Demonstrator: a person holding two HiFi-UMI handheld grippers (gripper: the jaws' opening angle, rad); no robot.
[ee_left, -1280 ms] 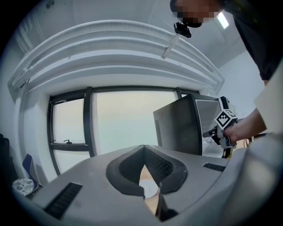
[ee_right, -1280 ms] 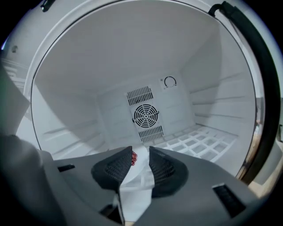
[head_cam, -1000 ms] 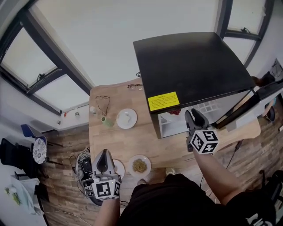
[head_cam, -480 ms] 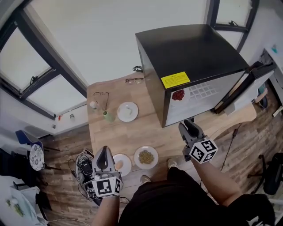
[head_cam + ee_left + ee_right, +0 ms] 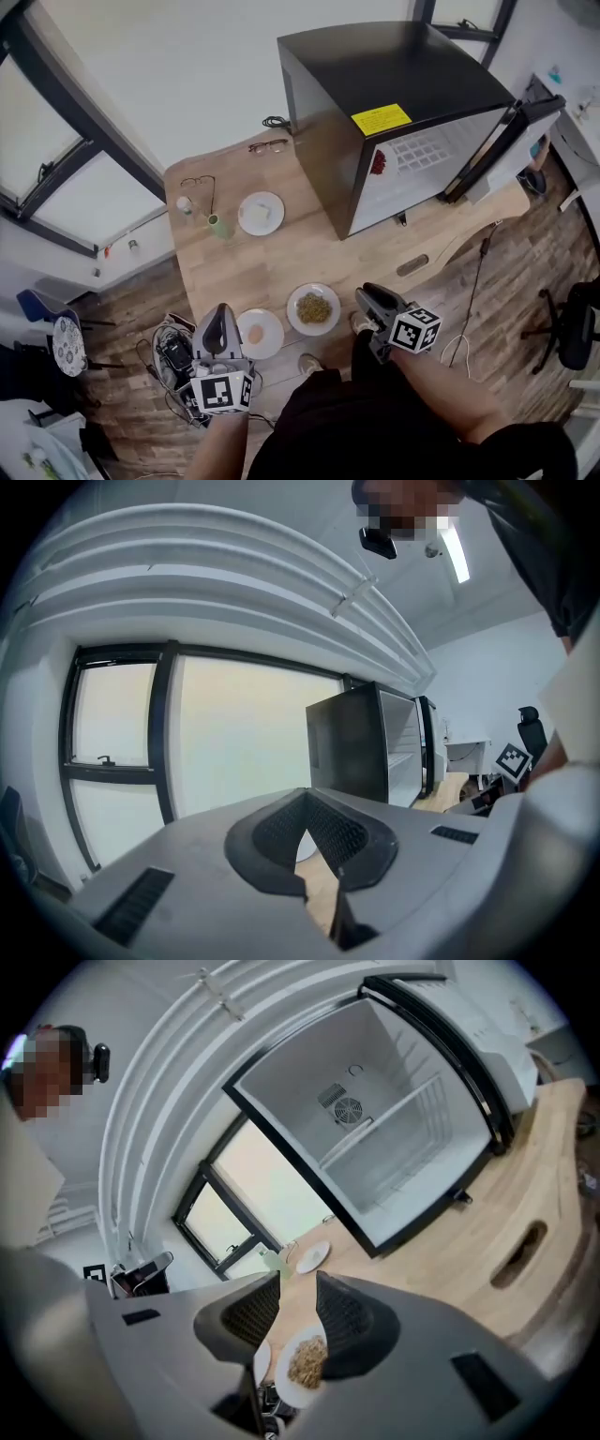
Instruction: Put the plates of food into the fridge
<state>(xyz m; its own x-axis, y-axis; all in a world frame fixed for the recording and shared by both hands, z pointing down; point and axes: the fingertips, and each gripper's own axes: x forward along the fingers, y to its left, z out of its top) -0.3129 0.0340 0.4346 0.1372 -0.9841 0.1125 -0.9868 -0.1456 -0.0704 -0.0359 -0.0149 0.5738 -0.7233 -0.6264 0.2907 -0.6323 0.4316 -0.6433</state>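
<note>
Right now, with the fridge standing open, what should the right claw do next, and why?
Probably ease the right claw forward to the rim of the plate of grains. Its jaws stand apart and empty, that plate lies just ahead of them on the table, and the fridge is open with shelf room.

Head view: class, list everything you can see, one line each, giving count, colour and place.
fridge: one, black, door open, back right of the table
label: one, yellow, fridge's top front edge
table: one, light wood, centre
plates: three, white, on the table; two at the near edge, one farther back
bottle: one, green, table's left side
glasses: two pairs, dark, table's far side
left gripper: one, grey, jaws together, empty, near left
right gripper: one, grey, jaws apart, empty, near right
</note>
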